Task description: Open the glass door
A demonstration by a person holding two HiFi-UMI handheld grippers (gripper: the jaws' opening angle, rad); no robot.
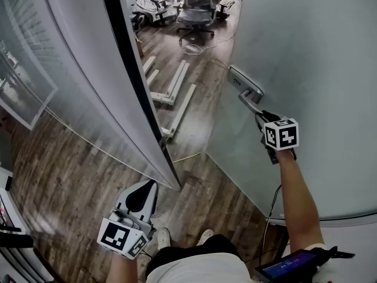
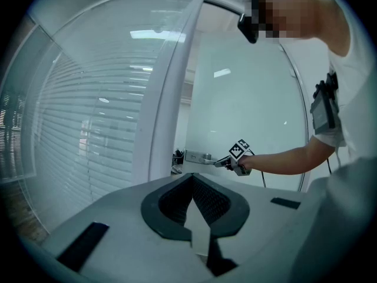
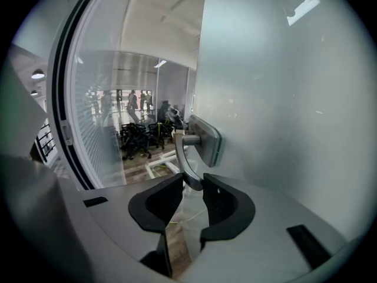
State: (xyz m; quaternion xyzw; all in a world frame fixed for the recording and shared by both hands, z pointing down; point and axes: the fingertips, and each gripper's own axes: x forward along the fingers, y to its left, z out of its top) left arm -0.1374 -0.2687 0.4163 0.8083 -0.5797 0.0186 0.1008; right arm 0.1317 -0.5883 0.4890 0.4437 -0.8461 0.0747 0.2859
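Note:
The frosted glass door (image 1: 312,58) stands partly swung open at the right, and its grey metal lever handle (image 1: 250,101) hangs from a plate near the door's edge. My right gripper (image 1: 259,118) is shut on the lower end of the handle (image 3: 186,158), with a pad on each side of the lever. In the right gripper view the jaws (image 3: 193,187) clasp the lever's tip. My left gripper (image 1: 151,186) hangs low at the left, shut and empty, its tips near the foot of the fixed glass panel (image 1: 88,81). The left gripper view shows the right gripper (image 2: 227,163) at the handle (image 2: 200,157).
A black door frame post (image 1: 138,81) edges the fixed glass wall at the left. Through the gap lie white boards (image 1: 174,93) on a wooden floor, a cable, and office chairs (image 1: 195,5) further back. A cable and a device hang at my right forearm (image 1: 291,264).

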